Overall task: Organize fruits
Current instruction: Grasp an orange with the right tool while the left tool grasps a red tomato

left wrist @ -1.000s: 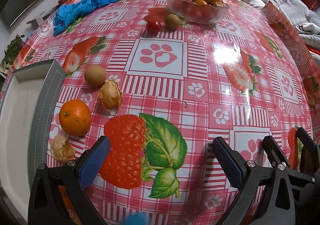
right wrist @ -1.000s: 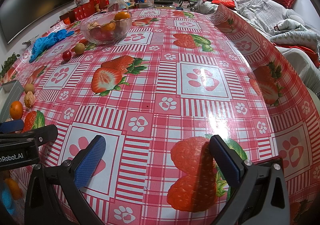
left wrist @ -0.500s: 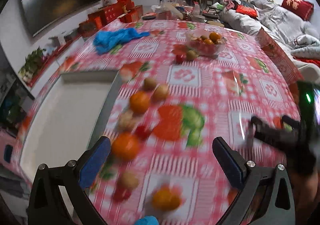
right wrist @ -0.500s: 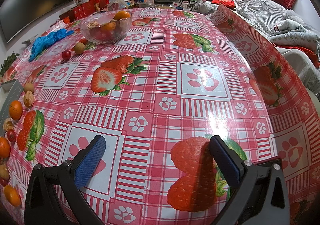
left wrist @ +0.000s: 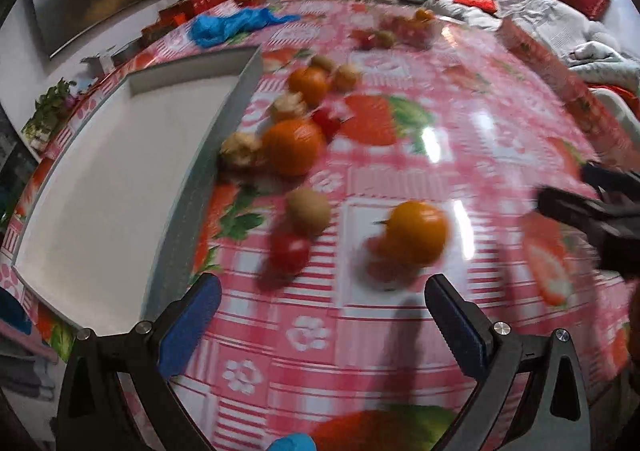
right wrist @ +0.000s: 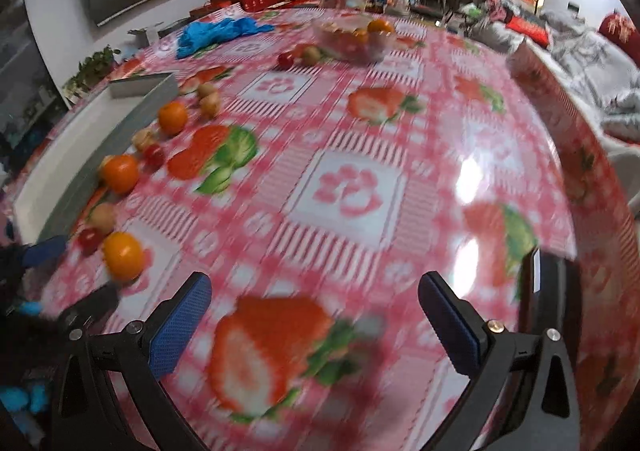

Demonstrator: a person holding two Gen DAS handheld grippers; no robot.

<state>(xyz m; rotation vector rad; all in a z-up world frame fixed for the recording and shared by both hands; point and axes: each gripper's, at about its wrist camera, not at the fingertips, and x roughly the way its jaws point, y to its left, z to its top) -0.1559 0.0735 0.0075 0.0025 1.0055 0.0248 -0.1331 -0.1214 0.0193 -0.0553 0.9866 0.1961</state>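
Observation:
Loose fruit lies along the right side of a white tray [left wrist: 120,171]. In the left wrist view the nearest are an orange [left wrist: 418,233], a brown kiwi [left wrist: 310,211] and a red tomato [left wrist: 289,251]; a bigger orange [left wrist: 293,147] and walnut-like pieces [left wrist: 240,151] lie farther off. My left gripper [left wrist: 322,325] is open and empty, just short of the near orange. My right gripper [right wrist: 314,317] is open and empty over the tablecloth, with the same fruit row to its left, including that near orange [right wrist: 123,255]. Both views are blurred.
A glass bowl [right wrist: 354,37] with fruit stands far back, with a tomato [right wrist: 285,59] and a kiwi beside it. A blue cloth [left wrist: 236,23] lies at the back left. A couch with bedding is to the right. The right gripper shows at the left view's right edge [left wrist: 592,211].
My left gripper has pulled back and swung left, so the tray and the near fruit row now show. My right gripper has lifted and turned left toward the fruit.

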